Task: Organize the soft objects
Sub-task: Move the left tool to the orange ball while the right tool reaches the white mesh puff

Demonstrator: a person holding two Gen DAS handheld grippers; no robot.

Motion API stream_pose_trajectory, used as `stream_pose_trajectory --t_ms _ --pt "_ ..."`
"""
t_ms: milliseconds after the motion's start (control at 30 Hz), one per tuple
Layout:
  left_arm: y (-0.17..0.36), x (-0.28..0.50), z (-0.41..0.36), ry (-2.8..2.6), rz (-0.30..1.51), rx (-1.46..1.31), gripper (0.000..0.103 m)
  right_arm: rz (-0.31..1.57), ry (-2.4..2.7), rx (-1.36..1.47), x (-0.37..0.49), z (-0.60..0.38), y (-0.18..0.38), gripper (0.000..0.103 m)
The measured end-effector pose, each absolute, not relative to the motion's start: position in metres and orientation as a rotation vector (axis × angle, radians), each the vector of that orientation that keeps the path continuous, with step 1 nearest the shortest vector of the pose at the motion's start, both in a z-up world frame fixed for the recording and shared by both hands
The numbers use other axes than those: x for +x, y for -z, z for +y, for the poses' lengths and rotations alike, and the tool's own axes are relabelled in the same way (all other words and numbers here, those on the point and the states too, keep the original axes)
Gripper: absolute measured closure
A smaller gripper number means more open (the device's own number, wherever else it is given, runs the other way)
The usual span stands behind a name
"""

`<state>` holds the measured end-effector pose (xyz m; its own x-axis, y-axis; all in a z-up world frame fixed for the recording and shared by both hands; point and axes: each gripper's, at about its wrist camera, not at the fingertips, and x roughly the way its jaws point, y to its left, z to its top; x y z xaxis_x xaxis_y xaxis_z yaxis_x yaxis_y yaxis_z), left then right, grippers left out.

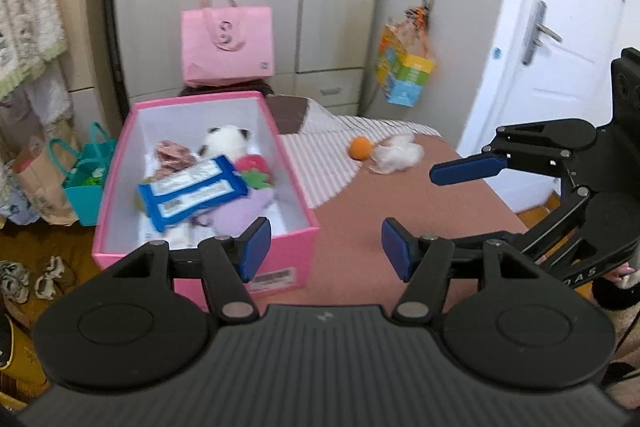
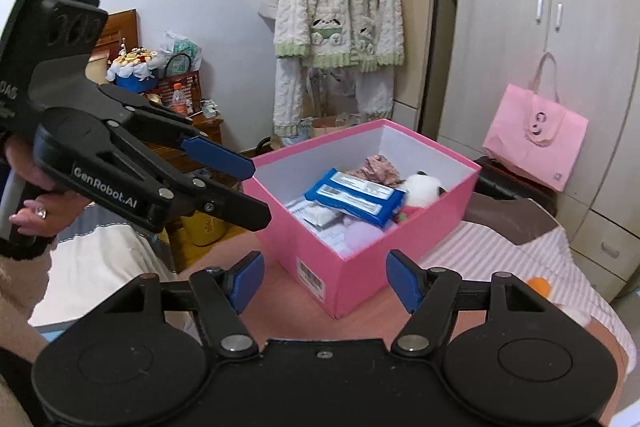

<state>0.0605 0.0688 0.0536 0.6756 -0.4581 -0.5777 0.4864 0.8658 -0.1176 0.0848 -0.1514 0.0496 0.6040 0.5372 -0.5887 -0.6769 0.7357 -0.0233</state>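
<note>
A pink box [image 1: 304,239] stands open on the bed [image 1: 400,211]. Inside it a blue wipes pack [image 1: 192,193] lies on top, with a black-and-white plush toy [image 1: 226,141] and a pink patterned cloth [image 1: 172,157] behind it, a red and green toy [image 1: 254,171] beside it and a lilac cloth [image 1: 240,211] under it. Outside the box, on the bed to its right, lie an orange ball [image 1: 359,148] and a white fluffy toy [image 1: 396,153], touching. The left gripper [image 1: 325,247] is released and empty near the box's front corner; the right gripper [image 2: 325,277] is likewise spread wide, holding nothing.
</note>
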Motion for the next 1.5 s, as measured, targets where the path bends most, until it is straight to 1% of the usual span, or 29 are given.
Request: stream_pose_trajectory --t_ms 200,367,733,900,1200,1267,1333,1500 --pt "-0.053 0.068 0.033 0.635 0.669 0.101 0.042 0.552 -0.665 -0.236 0.069 -0.198 -0.035 0.030" --pt "-0.050 0.078 0.001 0.689 0.680 0.108 0.042 0.530 -0.606 -0.227 0.066 -0.230 -0.027 0.027" --pt "-0.029 0.135 -0.067 0.675 0.649 0.000 0.042 0.414 -0.457 -0.176 0.113 -0.293 0.006 0.026" --pt "-0.014 0.168 -0.092 0.636 0.643 -0.057 0.042 0.444 -0.421 -0.188 0.150 -0.305 0.023 0.026" --pt "0.009 0.222 -0.120 0.486 0.636 -0.089 0.044 0.508 -0.417 -0.102 0.210 -0.329 0.043 0.025" --pt "0.017 0.232 -0.125 0.433 0.608 -0.110 0.044 0.497 -0.389 -0.139 0.222 -0.327 0.051 0.025" --pt "0.026 0.245 -0.132 0.399 0.620 -0.118 0.044 0.483 -0.341 -0.215 0.228 -0.320 0.061 0.025" --pt "0.046 0.271 -0.148 0.354 0.649 -0.125 0.044 0.518 -0.379 -0.212 0.252 -0.321 0.078 0.026"
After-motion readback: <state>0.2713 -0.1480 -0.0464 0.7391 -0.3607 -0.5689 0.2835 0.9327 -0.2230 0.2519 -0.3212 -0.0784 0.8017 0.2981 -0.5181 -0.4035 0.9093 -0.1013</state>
